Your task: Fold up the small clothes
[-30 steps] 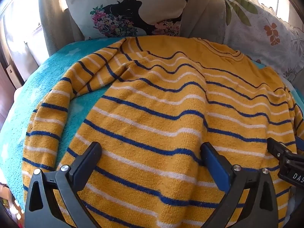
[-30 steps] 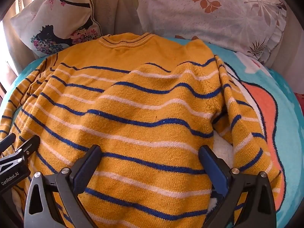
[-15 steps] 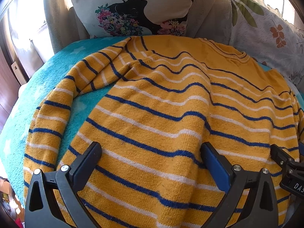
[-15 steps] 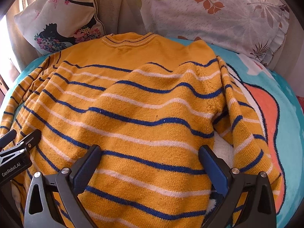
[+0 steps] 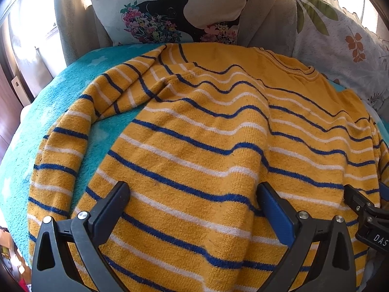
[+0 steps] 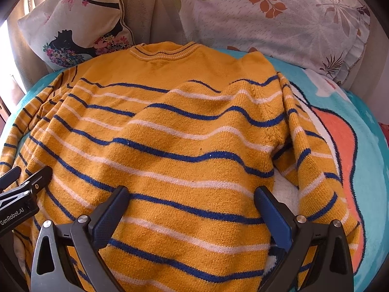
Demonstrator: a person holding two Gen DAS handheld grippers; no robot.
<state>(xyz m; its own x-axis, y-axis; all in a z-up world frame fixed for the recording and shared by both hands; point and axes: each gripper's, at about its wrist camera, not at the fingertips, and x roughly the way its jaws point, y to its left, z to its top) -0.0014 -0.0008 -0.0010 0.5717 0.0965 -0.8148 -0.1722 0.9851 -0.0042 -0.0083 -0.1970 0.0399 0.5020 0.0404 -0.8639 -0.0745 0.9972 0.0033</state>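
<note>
A small yellow sweater (image 5: 206,131) with blue and white stripes lies spread on a teal blanket (image 5: 31,126), collar at the far side. It also shows in the right wrist view (image 6: 184,141). Its left sleeve (image 5: 60,146) curves down the left side; its right sleeve (image 6: 313,160) lies along the right side. My left gripper (image 5: 193,194) is open above the lower left part of the body. My right gripper (image 6: 192,194) is open above the lower right part. Each gripper's tip shows at the edge of the other's view.
A cushion with a black figure and flowers (image 5: 170,12) and a pillow with leaf print (image 6: 279,17) lean at the back behind the collar. The blanket has an orange and white pattern (image 6: 340,141) on the right.
Both grippers have drawn back slightly towards the hem, so more of the sweater and cushions shows. The sweater has not moved. Both grippers stay open.
</note>
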